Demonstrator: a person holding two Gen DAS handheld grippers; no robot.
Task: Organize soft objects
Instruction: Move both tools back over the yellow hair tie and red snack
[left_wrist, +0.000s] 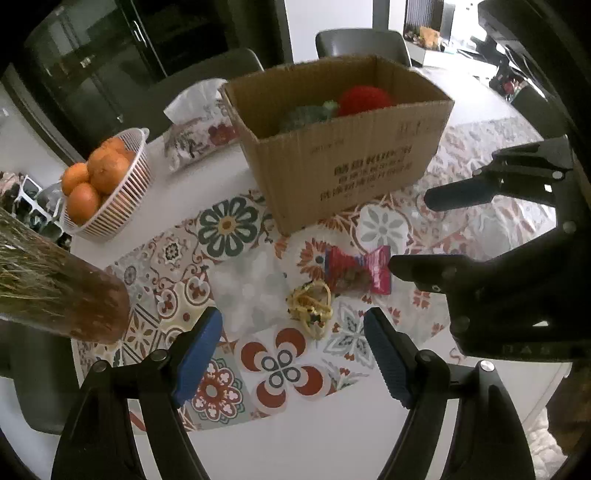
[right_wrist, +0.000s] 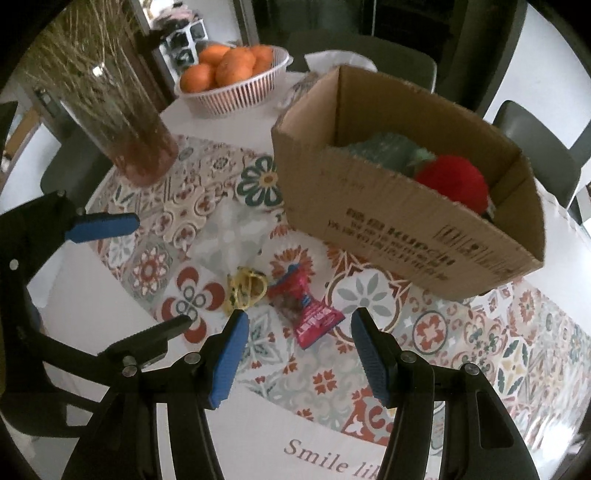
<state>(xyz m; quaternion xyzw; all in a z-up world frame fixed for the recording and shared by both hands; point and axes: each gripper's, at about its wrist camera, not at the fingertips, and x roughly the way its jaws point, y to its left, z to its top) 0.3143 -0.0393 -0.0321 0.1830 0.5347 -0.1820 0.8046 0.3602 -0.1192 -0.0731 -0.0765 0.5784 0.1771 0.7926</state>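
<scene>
An open cardboard box (left_wrist: 343, 155) stands on the patterned tablecloth and holds a red fluffy ball (left_wrist: 364, 100) and a green soft thing (left_wrist: 306, 116); the box (right_wrist: 406, 236) and the ball (right_wrist: 452, 182) also show in the right wrist view. In front of it lie a clear plastic bag (left_wrist: 251, 288), a yellow tangled bundle (left_wrist: 312, 304) and a pink snack packet (left_wrist: 360, 273). My left gripper (left_wrist: 293, 332) is open just before the bundle. My right gripper (right_wrist: 297, 328) is open, with the pink packet (right_wrist: 306, 314) just ahead between its fingers and the bundle (right_wrist: 245, 288) to its left.
A white basket of oranges (left_wrist: 107, 192) and a tissue pack (left_wrist: 195, 125) sit left of the box. A glass vase of dried grass (right_wrist: 122, 110) stands at the table's left. Chairs surround the round table. The right gripper also shows in the left wrist view (left_wrist: 408, 230).
</scene>
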